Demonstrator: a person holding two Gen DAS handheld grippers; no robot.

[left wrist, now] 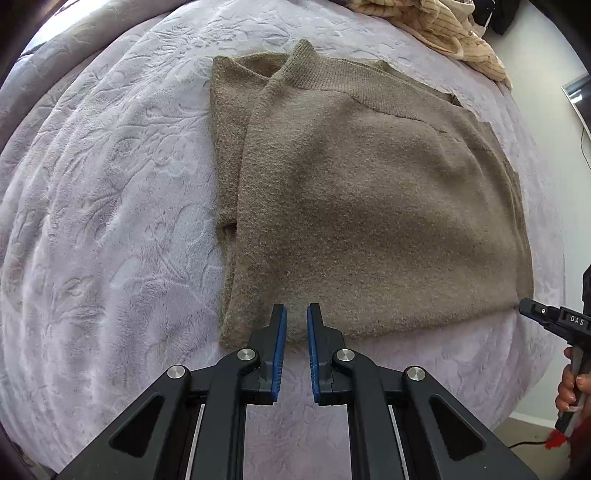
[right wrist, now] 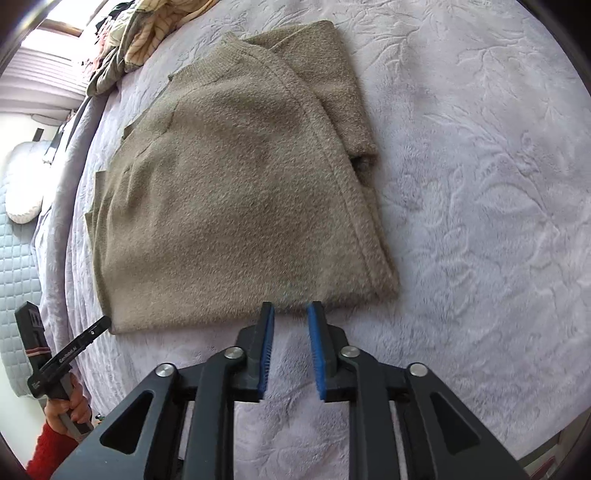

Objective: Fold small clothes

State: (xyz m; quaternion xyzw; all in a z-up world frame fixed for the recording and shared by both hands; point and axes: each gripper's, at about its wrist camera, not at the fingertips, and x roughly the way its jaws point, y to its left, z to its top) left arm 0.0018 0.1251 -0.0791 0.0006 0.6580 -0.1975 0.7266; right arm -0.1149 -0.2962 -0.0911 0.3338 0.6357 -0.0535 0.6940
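Observation:
A taupe knit sweater [left wrist: 369,192] [right wrist: 236,206] lies folded flat on the lavender embossed blanket [left wrist: 110,221] [right wrist: 480,221], one sleeve tucked along its side. My left gripper [left wrist: 296,308] hangs over the sweater's near hem, its blue pads almost together with nothing between them. My right gripper [right wrist: 290,306] stands at the near edge of the sweater, jaws a little apart and empty. Each gripper also shows at the side of the other's view, held by a hand [left wrist: 570,387] [right wrist: 70,410] with a red sleeve.
A heap of cream striped clothes [left wrist: 443,29] [right wrist: 140,33] lies at the far edge of the bed. A grey quilted surface with a white cushion [right wrist: 22,184] runs beside the bed. Bare blanket surrounds the sweater.

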